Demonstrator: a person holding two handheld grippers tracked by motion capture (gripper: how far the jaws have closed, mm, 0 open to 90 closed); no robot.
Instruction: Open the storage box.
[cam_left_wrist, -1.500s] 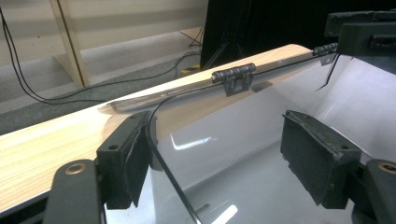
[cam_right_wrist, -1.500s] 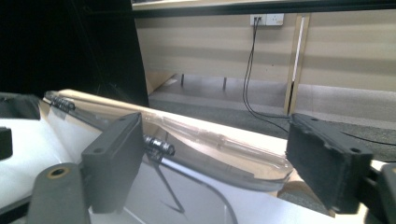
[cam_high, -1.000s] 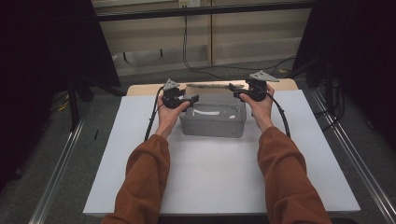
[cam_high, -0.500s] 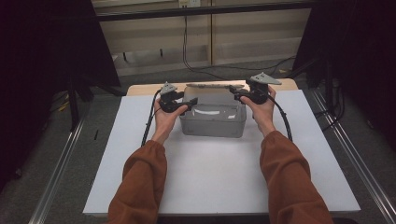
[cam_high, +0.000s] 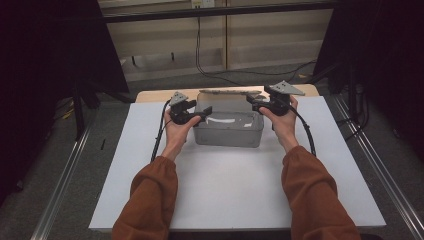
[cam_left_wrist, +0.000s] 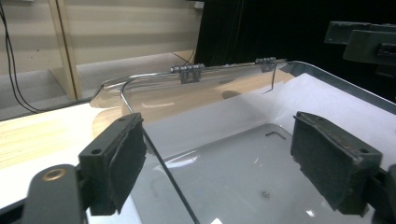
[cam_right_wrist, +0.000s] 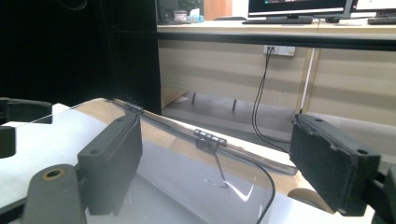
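Evidently light, stiff and slick, the clear plastic box (cam_high: 228, 129) sits mid-table (cam_high: 225, 200), lid (cam_high: 227, 92) swung back. Left gripper (cam_high: 204, 112) and right gripper (cam_high: 251, 102) flank it, jaws spread, empty; the side walls look safest to grip.

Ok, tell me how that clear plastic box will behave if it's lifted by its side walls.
The clear plastic box looks thin-walled and empty, so probably light, with walls that flex when pinched. Its glossy sides may slip against the pads. The hinged lid lies open behind, so it could flop as the box tilts.
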